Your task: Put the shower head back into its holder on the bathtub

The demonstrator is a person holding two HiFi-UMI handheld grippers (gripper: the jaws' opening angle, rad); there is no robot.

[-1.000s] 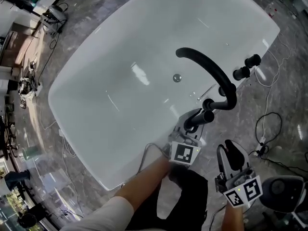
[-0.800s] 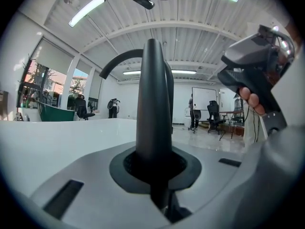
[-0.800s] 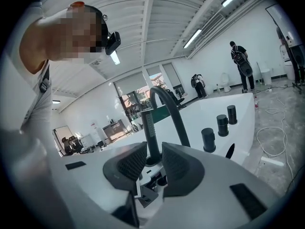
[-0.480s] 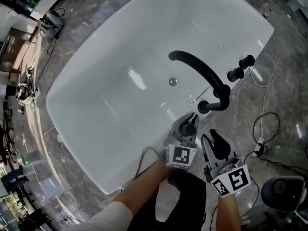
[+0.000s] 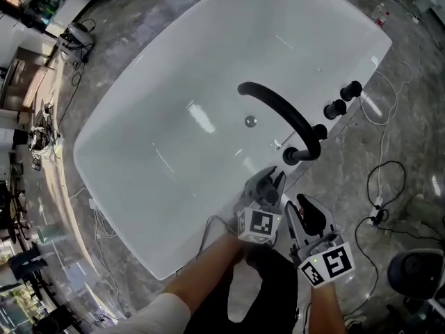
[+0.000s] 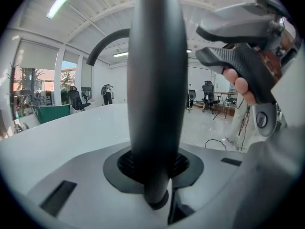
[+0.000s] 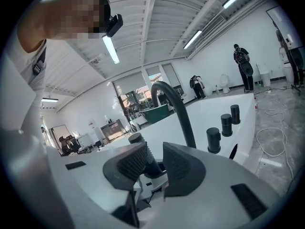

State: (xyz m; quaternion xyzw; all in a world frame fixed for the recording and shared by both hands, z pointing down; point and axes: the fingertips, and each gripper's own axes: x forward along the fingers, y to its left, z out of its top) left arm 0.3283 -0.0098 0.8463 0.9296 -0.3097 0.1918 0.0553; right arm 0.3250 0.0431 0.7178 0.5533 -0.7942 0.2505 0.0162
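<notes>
Shower head (image 6: 157, 80) is standing upright at the near bathtub rim (image 5: 215, 193), between the left tongs (image 6: 153, 168). Their jaws have just been opening and are sitting clear of it. Judged: release into the holder is under way, though the holder itself is not showing. Right tongs (image 7: 151, 163) are hanging apart, empty, just beside.

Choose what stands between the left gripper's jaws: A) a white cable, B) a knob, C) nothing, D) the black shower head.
D: in the left gripper view the black shower head stands upright between the jaws of the left gripper, which have just been opening.
</notes>
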